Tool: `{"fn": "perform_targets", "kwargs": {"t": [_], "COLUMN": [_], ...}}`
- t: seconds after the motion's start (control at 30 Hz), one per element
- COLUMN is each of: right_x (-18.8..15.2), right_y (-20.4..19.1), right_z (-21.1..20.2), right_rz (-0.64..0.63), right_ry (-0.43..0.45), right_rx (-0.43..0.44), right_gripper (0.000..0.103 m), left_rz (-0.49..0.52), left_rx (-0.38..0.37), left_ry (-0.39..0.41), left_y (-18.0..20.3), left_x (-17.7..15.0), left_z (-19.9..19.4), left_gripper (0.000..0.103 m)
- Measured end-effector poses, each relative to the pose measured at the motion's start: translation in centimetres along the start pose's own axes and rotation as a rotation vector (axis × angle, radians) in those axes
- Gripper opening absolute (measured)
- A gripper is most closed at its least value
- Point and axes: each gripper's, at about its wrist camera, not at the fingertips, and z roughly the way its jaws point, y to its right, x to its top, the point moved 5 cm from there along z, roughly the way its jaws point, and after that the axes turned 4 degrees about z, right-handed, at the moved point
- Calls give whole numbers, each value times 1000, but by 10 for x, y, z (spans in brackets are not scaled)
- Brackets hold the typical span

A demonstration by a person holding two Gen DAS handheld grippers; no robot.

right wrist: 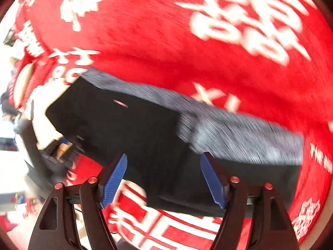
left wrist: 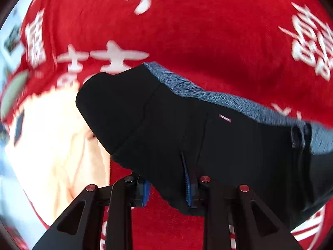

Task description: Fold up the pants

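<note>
The black pants with a grey-blue waistband lie folded on a red cloth with white characters. My left gripper is open, its blue pads on either side of the pants' near edge, cloth lying between them. In the right wrist view the pants and waistband lie ahead, blurred. My right gripper is open and empty, its blue pads wide apart just above the pants' near edge.
A pale cream area lies at the left beyond the pants. The other gripper's dark body shows at the left of the right wrist view. The red cloth spreads far ahead and right.
</note>
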Motion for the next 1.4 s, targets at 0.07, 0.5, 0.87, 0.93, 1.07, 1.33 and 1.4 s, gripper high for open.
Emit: {"fn": "perform_targets", "kwargs": {"t": [0.07,0.5,0.87,0.93,1.07,1.33,1.4], "right_x": [24,83,64,66,69,64,63], "right_y": [-27,-187,-191,-183,-160,-99,-84], "right_z": [4,86,137,129,99,20,0], "right_rz": [-38,-335,-399,-402,-341,-177,-146], "right_ry": [-35,-394,-528,-472,-361,-188,-148], "right_rx": [60,73,-52,-61,31,239,275], "right_gripper": [82,87,55,19,15,15,15], "left_rz": [49,153,189,196,223,298,315], "left_rx": [26,76,88,75,65,22,2], "left_ry": [15,62,95,100,142,234,253], "left_y": [5,21,33,39,50,88,100], "left_x": [0,5,6,6,12,31,36], "left_z": [-2,-15,-29,-34,-55,-108,-122], "left_gripper": [27,27,27,26,26,26,26]}}
